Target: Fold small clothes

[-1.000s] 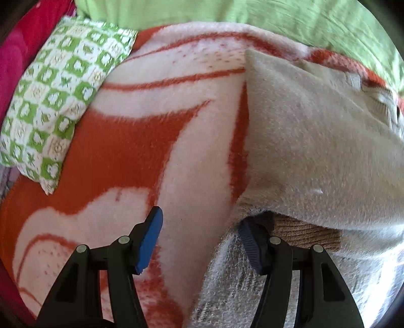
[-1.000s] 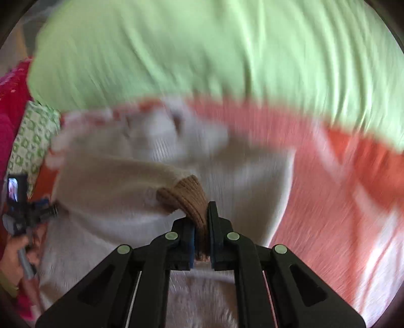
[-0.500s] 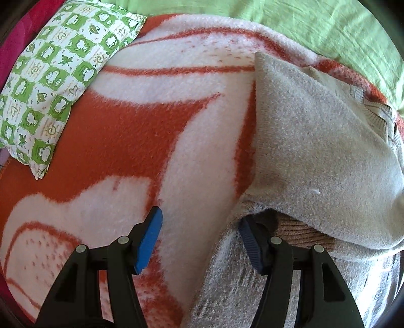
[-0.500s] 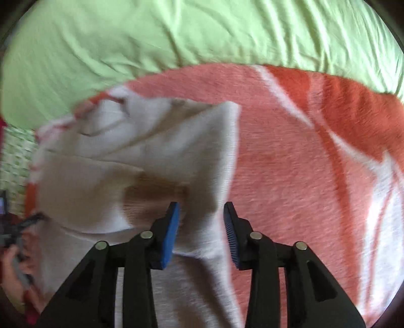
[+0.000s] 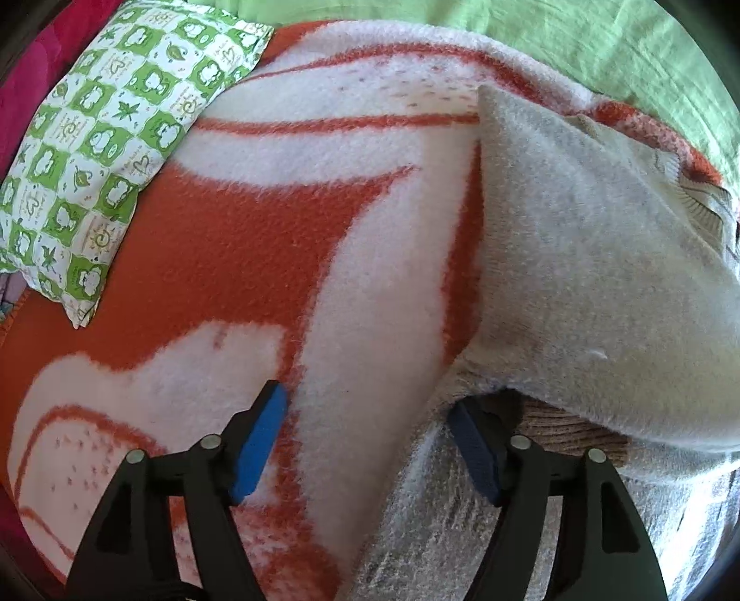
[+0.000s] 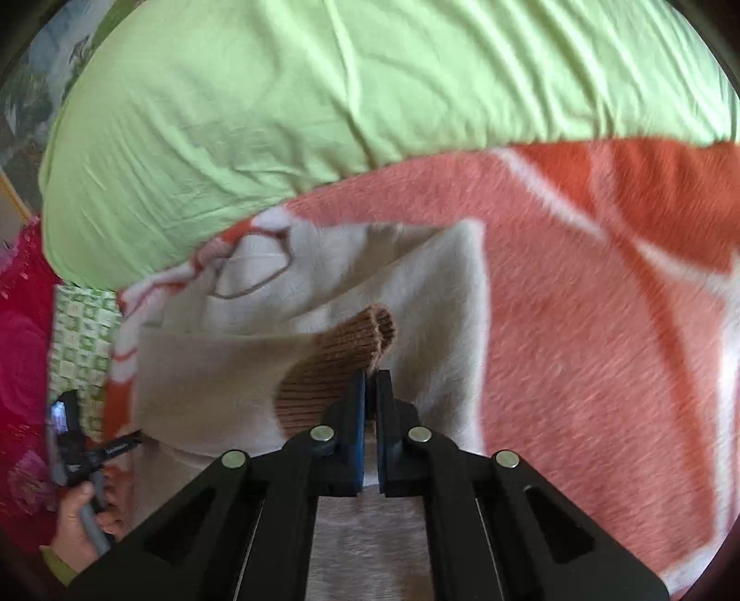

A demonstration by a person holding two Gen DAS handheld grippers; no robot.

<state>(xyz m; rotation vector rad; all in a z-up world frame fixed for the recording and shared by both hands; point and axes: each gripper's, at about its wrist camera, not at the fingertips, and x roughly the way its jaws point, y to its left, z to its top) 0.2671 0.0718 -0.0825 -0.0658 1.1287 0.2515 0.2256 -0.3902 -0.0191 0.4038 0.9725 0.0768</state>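
Left wrist view: my left tongs (image 5: 365, 439) stand wide apart, low over the orange and white blanket (image 5: 231, 259). One blue pad (image 5: 259, 444) sits above bare blanket; the other pad (image 5: 476, 453) is tucked at the edge of the beige sweater (image 5: 578, 259), just under a folded-over layer, and grips nothing. The sweater lies on the blanket to the right of these tongs, one flap laid across the body. A strip of brown ribbed knit (image 5: 569, 430) peeks out from under that flap, beside the shaded pad. A green and white checked pillow (image 5: 106, 134) rests at the far left edge of the blanket, and a green sheet (image 5: 578, 41) runs along the far side.

Seen from the right wrist, my right tongs (image 6: 370, 383) are pressed together on the brown cuff (image 6: 342, 365) of the sweater's sleeve, pinching its lower edge while the cuff's open end points away from me. The sleeve crosses the sweater's body (image 6: 416, 296), which lies flat on the blanket (image 6: 601, 323). Beyond it bulges a big green pillow (image 6: 370, 92). At far left my left hand (image 6: 83, 522) holds the other tool's handle.
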